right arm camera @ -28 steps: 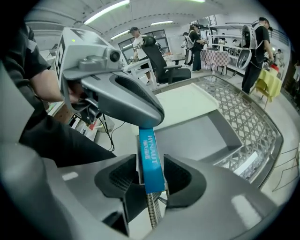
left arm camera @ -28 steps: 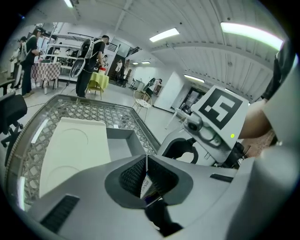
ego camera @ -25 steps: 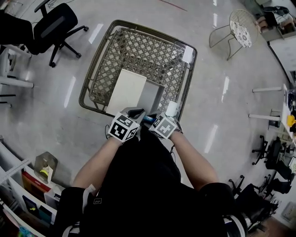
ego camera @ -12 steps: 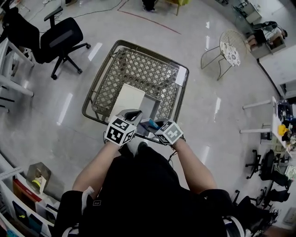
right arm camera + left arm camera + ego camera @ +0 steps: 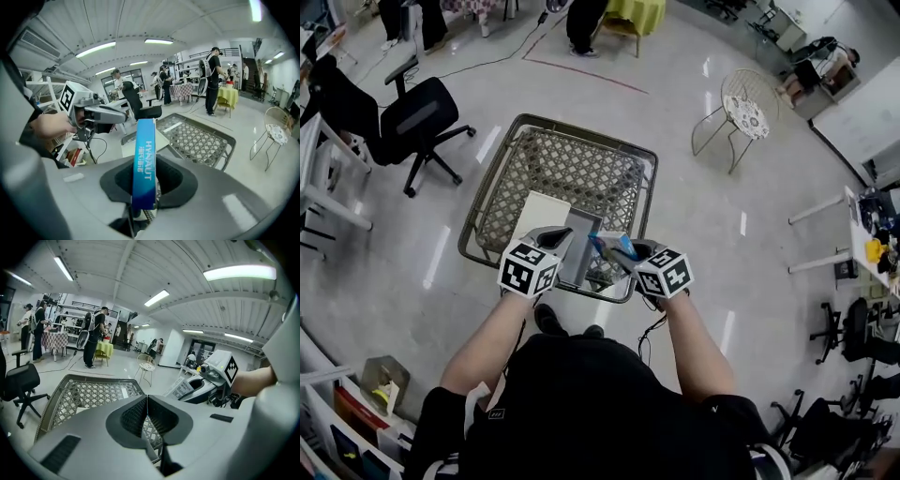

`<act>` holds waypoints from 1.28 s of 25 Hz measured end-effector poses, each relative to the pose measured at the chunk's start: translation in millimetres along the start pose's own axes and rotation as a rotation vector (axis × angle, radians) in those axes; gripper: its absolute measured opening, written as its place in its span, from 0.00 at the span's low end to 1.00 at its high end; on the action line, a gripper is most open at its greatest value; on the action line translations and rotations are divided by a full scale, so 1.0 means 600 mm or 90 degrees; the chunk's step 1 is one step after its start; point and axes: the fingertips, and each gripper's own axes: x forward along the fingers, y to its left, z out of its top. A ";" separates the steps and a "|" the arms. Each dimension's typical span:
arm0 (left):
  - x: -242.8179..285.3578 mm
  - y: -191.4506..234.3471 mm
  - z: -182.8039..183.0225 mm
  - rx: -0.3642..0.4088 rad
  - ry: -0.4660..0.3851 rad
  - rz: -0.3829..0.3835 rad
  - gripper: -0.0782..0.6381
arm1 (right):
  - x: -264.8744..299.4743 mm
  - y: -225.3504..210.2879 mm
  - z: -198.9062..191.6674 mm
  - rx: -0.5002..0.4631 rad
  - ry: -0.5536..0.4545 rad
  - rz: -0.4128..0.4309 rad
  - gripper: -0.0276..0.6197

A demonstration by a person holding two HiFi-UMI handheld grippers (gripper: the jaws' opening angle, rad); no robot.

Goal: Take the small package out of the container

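R gripper (image 5: 146, 185) clamped on pkg (image 5: 144, 154). Pkg's long axis runs upright along jaws, raised above basket's (image 5: 572, 127) near-right part. L gripper (image 5: 147, 414) closed, empty, just left of pkg. Judged: R hand carries pkg clear toward near side.

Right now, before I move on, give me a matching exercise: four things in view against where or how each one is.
Things:
1. left gripper
2. small package
3. white box
4. office chair

States:
a. standing outside the basket
b. fingers together, nothing between
c. lying in the basket
d. clamped in the right gripper

Pairs: 1-b, 2-d, 3-c, 4-a
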 end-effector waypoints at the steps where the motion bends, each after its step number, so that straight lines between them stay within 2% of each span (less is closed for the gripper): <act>1: -0.001 -0.007 0.011 0.000 -0.005 0.005 0.12 | -0.020 -0.008 0.006 0.006 -0.020 -0.005 0.18; 5: -0.013 -0.051 0.058 0.007 -0.026 0.024 0.12 | -0.114 -0.032 0.019 0.032 -0.095 -0.016 0.18; 11: -0.051 -0.088 0.111 0.031 -0.067 0.078 0.12 | -0.246 -0.068 0.042 0.055 -0.216 -0.026 0.18; 15: -0.070 -0.088 0.128 0.037 -0.070 0.106 0.12 | -0.334 -0.110 0.059 0.081 -0.304 -0.065 0.18; 17: -0.079 -0.085 0.146 0.043 -0.080 0.115 0.12 | -0.375 -0.119 0.076 0.072 -0.351 -0.096 0.17; 23: -0.117 -0.095 0.213 0.065 -0.137 0.110 0.12 | -0.449 -0.098 0.121 0.052 -0.448 -0.120 0.17; 28: -0.150 -0.086 0.266 0.088 -0.170 0.096 0.12 | -0.491 -0.075 0.169 0.059 -0.531 -0.113 0.17; 32: -0.183 -0.066 0.295 0.104 -0.190 0.093 0.12 | -0.534 -0.046 0.203 0.029 -0.589 -0.134 0.17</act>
